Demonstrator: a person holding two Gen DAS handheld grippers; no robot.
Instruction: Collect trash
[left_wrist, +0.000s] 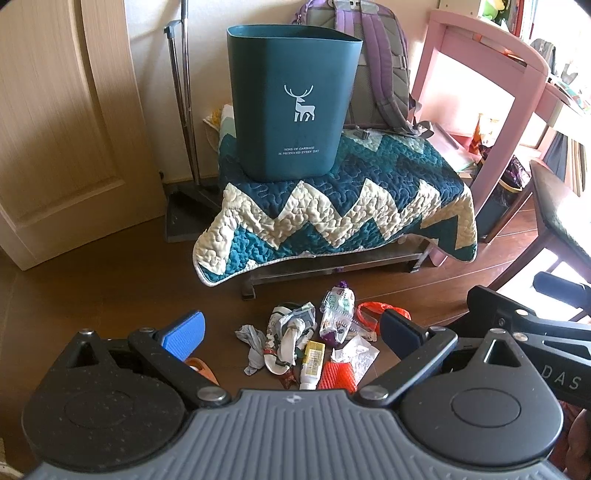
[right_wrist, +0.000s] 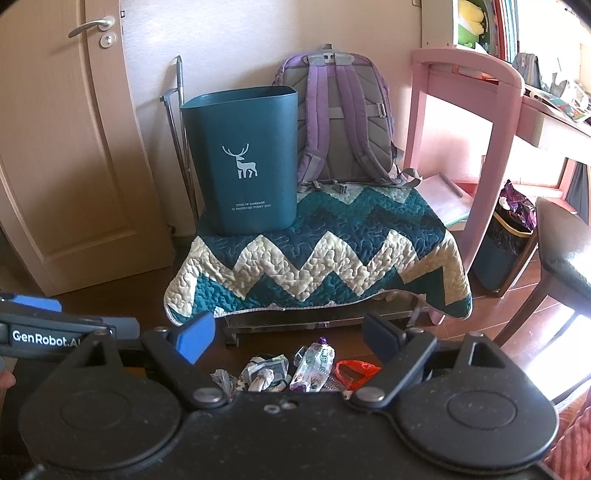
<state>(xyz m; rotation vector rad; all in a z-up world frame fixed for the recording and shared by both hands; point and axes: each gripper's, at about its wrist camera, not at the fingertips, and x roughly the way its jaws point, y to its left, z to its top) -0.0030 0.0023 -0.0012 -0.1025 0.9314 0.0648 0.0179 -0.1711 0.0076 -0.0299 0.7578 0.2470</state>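
Both grippers gape over the trash, bin up ahead

Left gripper (left_wrist: 291, 332), jaws wide and empty, hangs right over the trash pile (left_wrist: 310, 347) on the floor; the right gripper (right_wrist: 288, 339), also spread and empty, sits further back, so left is nearer; the bin (left_wrist: 291, 99) stands beyond on the quilt (left_wrist: 332, 206)

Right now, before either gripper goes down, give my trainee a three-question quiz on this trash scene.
1. True or false: the teal bin stands on the floor.
2. What lies right of the bin on the quilt: A a purple backpack, B a broom, C a shoe?
3. Fill in: both the left gripper and the right gripper are ____, above the trash pile.

Key: 1 false, it stands on the quilt. 2 A. 3 open.
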